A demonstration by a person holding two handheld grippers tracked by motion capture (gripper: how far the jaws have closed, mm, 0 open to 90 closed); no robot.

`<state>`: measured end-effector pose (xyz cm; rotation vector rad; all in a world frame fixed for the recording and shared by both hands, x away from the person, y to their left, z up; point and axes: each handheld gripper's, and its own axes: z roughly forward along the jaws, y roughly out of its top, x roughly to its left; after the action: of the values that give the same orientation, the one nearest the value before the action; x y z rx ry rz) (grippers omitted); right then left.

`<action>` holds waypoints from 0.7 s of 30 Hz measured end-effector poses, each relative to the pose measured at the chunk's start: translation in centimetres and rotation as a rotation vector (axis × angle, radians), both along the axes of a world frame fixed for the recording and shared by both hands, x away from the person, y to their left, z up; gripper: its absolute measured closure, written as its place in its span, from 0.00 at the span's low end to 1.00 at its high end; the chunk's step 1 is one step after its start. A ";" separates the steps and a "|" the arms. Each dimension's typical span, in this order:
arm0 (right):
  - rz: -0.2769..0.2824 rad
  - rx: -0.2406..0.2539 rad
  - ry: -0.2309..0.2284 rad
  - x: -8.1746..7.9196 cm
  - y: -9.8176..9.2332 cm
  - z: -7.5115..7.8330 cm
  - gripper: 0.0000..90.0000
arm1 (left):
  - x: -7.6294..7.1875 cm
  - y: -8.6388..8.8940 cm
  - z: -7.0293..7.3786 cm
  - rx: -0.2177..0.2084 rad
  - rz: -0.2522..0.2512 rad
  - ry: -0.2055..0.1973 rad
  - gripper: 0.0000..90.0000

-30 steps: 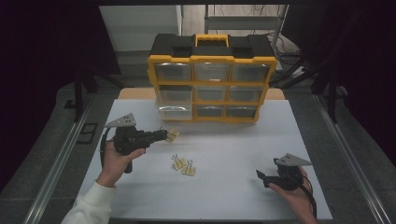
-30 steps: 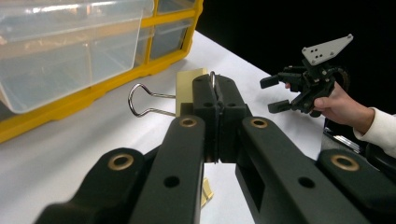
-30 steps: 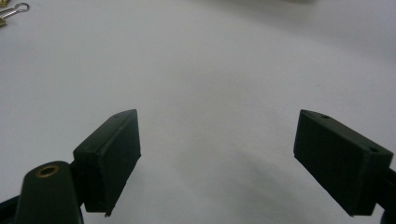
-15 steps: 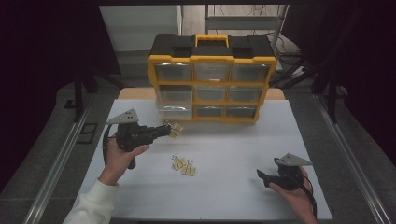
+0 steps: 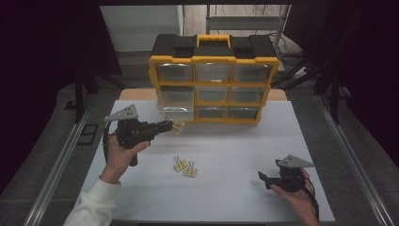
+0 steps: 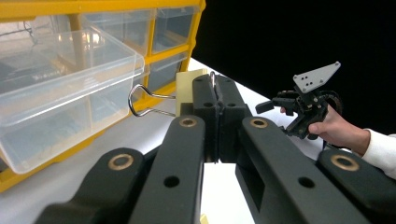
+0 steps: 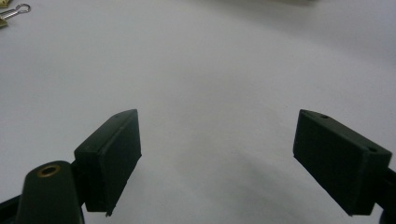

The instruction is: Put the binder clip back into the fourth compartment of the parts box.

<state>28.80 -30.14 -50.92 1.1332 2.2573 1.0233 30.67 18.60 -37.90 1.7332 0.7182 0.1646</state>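
Observation:
My left gripper (image 5: 168,125) is shut on a gold binder clip (image 5: 178,126) and holds it in the air just in front of the organizer's pulled-out clear drawer (image 5: 175,112). In the left gripper view the jaws (image 6: 215,84) pinch one wire handle, with the clip's yellow body (image 6: 189,86) beyond them and the drawer (image 6: 70,70) to the left. Two more gold clips (image 5: 179,164) (image 5: 190,170) lie on the white table. My right gripper (image 5: 261,177) rests open near the front right, nothing between its jaws (image 7: 217,154).
The yellow and black drawer organizer (image 5: 214,60) stands at the back of the white table (image 5: 244,141), with its other clear drawers pushed in. A clip's wire handle (image 7: 11,11) shows at the top left of the right gripper view.
My left gripper has carried the clip a little farther back, toward the pulled-out drawer. The right gripper has stayed where it was.

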 end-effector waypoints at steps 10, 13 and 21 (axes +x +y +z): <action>-0.001 0.002 -0.003 0.0 0.0 0.0 0.18 | 0.4 -0.1 0.6 -0.017 0.006 -0.019 0.99; -0.001 0.001 -0.002 0.0 0.0 0.0 0.17 | 0.4 -0.1 0.9 -0.025 0.007 -0.023 0.99; -0.001 0.000 -0.002 0.0 0.0 0.0 0.18 | 0.8 0.1 1.3 -0.035 0.023 -0.041 0.99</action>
<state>28.81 -30.12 -50.93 1.1327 2.2554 1.0236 31.43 18.69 -36.61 1.6845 0.7067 0.2018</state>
